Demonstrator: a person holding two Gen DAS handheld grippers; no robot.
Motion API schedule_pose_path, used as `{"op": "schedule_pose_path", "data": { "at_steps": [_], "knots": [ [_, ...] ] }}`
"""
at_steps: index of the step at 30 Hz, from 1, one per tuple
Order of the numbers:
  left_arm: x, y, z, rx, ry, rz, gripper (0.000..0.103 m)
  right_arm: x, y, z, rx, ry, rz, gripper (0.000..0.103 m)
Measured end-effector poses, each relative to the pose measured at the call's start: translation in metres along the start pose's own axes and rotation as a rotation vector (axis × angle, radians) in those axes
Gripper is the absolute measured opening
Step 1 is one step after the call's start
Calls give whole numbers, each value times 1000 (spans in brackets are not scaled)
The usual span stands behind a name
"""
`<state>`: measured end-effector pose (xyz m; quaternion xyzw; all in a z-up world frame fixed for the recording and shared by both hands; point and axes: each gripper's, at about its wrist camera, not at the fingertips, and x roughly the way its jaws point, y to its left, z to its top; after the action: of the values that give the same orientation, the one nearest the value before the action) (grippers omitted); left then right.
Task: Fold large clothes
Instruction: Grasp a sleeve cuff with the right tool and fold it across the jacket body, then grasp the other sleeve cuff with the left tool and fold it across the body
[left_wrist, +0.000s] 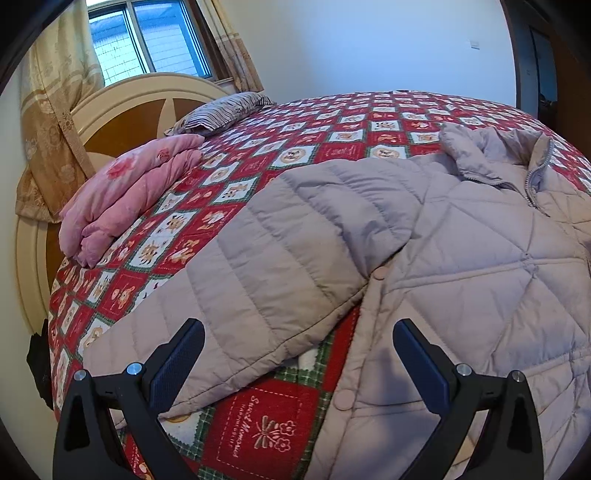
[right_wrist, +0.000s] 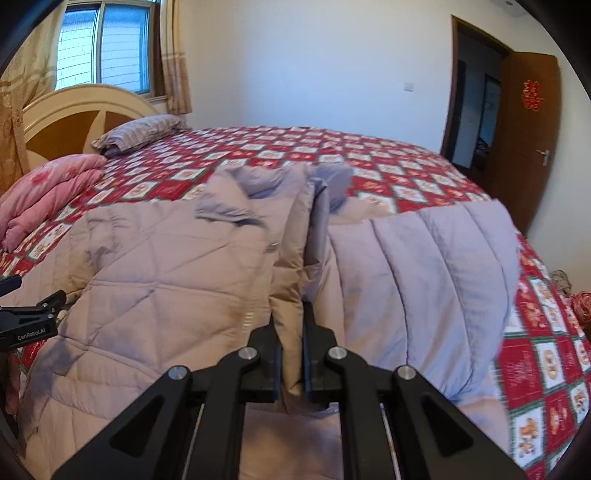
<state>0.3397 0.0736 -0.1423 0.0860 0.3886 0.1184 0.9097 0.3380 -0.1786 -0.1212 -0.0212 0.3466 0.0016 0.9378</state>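
A red patchwork bedspread (left_wrist: 325, 122) covers the bed. A folded pink quilt (left_wrist: 122, 199) and striped pillow (left_wrist: 221, 112) lie near the headboard (left_wrist: 122, 110). A brown door (right_wrist: 528, 140) stands open.

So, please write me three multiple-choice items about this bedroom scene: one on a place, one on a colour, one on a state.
1. Where does the folded pink quilt lie?
A. on the bed near the headboard
B. on the floor
C. on top of the jacket

2. What colour is the padded jacket?
A. dark green
B. pale lilac-grey
C. bright yellow

3. How does the right gripper stand?
A. wide open above the bedspread
B. shut on nothing
C. shut on a fold of the jacket

Answers:
1 A: it rests on the bedspread beside the headboard.
2 B: its quilted cloth is pale lilac-grey in both views.
3 C: jacket cloth is pinched between its fingers, while the left gripper is open.
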Motion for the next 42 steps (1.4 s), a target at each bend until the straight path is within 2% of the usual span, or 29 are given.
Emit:
{"op": "schedule_pose_path", "data": {
  "at_steps": [2, 3, 5, 6, 11, 14, 21, 23, 28, 29, 30, 31, 32, 33, 36, 42],
  "knots": [
    [0, 2, 0, -5, 4, 6, 102, 9, 8, 0, -7, 22, 15, 15],
    [0, 4, 0, -9, 7, 8, 102, 12, 13, 0, -11, 35, 20, 20],
    [-2, 6, 1, -16, 9, 12, 102, 10, 17, -2, 5, 46, 73, 58],
    [-4, 7, 2, -21, 10, 10, 102, 4, 18, -4, 13, 40, 95, 61],
    [-26, -5, 12, -26, -16, -36, 102, -27, 19, -24, -48, 47, 136, 61],
    [-42, -27, 20, -3, -42, -78, 102, -47, 2, -41, -60, 33, 105, 70],
    [-68, -119, 37, 72, -44, -276, 102, -72, -59, -69, 11, 21, -26, 73],
    [-71, -151, 39, 100, -32, -322, 102, -77, -71, -74, 32, 13, -50, 76],
    [-66, -217, 32, 183, 29, -420, 101, -80, -86, -91, 47, 20, -80, 77],
    [-62, -227, 29, 188, 53, -447, 90, -78, -87, -94, 52, 25, -83, 77],
    [-59, -235, 27, 194, 72, -462, 70, -76, -88, -97, 59, 31, -84, 77],
    [-58, -241, 26, 201, 84, -473, 60, -76, -92, -100, 67, 35, -84, 77],
    [-56, -243, 25, 206, 89, -483, 40, -74, -94, -103, 77, 38, -84, 77],
    [-57, -245, 24, 212, 85, -495, 28, -74, -97, -106, 84, 37, -82, 77],
    [-61, -239, 28, 220, 53, -494, 17, -73, -102, -112, 101, 32, -85, 78],
    [-69, -194, 40, 184, -33, -436, 13, -69, -107, -118, 123, 30, -88, 81]
  ]
}}
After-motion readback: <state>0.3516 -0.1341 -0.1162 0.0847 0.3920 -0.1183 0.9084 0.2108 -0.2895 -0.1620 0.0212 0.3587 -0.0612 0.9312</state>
